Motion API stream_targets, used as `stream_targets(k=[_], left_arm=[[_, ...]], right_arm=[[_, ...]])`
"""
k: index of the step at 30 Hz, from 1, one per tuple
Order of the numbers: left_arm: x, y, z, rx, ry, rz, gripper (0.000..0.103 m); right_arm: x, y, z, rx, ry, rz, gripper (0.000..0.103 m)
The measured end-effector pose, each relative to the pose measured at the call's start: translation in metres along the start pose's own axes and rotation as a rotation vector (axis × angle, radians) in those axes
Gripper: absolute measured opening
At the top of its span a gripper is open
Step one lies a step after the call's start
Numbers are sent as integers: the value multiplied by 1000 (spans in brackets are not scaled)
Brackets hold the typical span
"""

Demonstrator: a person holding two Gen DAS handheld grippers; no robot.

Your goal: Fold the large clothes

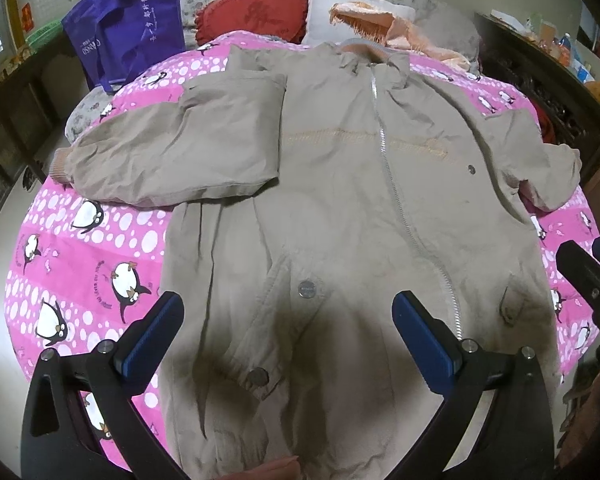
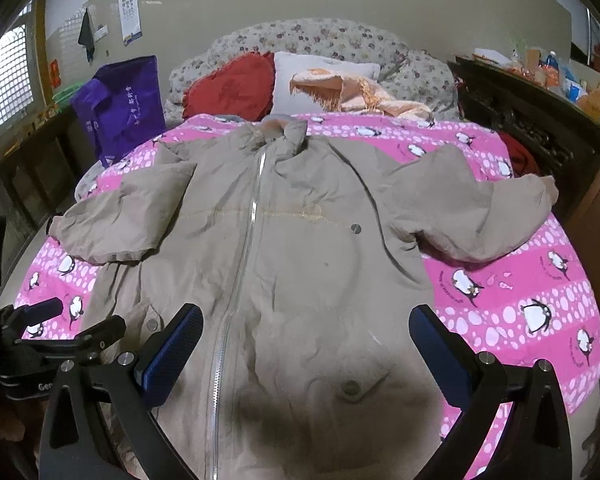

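Observation:
A large beige zip-up jacket (image 1: pixel 340 200) lies face up on a pink penguin-print bedspread (image 1: pixel 80 248), collar toward the pillows. Its left sleeve (image 1: pixel 172 152) is folded in toward the chest; its right sleeve (image 2: pixel 480 216) lies spread out to the side. My left gripper (image 1: pixel 288 320) is open and empty, hovering over the jacket's lower left front near a snap pocket. My right gripper (image 2: pixel 306 332) is open and empty over the jacket's (image 2: pixel 300 260) lower right front; it also shows at the right edge of the left wrist view (image 1: pixel 588 280). The left gripper shows at the left edge of the right wrist view (image 2: pixel 60 332).
A purple tote bag (image 1: pixel 128 28) stands at the bed's far left. A red heart cushion (image 1: pixel 256 8), a white pillow (image 2: pixel 320 80) and an orange fringed cloth (image 2: pixel 360 92) lie at the head. A dark wooden cabinet (image 2: pixel 532 120) with clutter stands on the right.

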State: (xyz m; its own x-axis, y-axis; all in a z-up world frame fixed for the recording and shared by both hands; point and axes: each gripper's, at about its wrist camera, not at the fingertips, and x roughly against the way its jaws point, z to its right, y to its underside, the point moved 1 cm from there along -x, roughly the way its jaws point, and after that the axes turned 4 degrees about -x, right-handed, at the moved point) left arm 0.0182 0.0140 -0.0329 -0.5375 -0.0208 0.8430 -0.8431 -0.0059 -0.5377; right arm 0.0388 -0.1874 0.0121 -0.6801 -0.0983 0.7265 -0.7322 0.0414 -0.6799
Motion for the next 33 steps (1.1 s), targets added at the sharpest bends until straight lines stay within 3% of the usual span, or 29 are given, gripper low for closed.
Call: stream_targets(k=[33], left_arm=[[6, 2, 11, -8, -3, 3, 103]], right_arm=[[12, 12, 9, -23, -6, 12, 103]])
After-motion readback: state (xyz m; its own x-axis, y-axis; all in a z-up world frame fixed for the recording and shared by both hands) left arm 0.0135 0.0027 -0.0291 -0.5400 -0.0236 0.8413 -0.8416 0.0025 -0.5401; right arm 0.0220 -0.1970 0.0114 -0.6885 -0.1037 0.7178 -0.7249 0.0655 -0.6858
